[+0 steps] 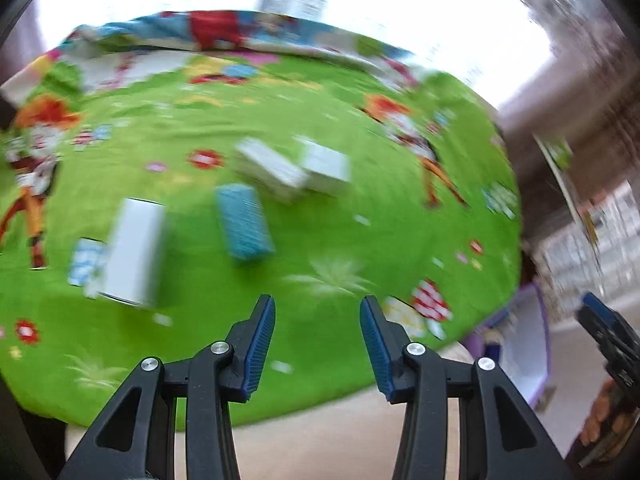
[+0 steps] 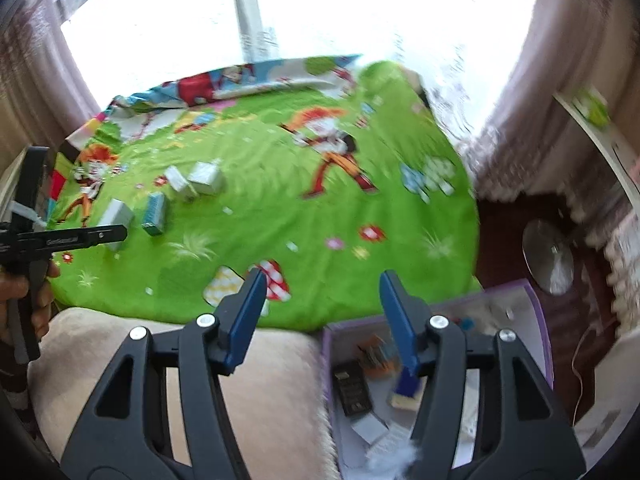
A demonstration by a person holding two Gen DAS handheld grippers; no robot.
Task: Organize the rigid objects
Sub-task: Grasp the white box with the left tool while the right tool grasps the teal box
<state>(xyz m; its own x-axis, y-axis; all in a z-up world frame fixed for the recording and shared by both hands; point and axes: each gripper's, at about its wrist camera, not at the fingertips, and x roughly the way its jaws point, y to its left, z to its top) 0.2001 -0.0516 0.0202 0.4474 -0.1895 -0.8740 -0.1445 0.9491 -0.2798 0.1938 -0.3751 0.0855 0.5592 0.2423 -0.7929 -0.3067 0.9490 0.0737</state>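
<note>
A bright, washed-out window (image 2: 320, 20) flanked by pinkish curtains (image 2: 568, 80) stands behind a bed with a green cartoon-print cover (image 2: 280, 200), beside dark flooring (image 2: 504, 240).

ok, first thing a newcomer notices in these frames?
The bright green cartoon-print bedsheet fills both views, with a teal rectangular box lying among several white rectangular boxes near its middle. At lower right, beside the bed, sits an open purple-edged storage box holding small items, under the open right gripper.
</note>
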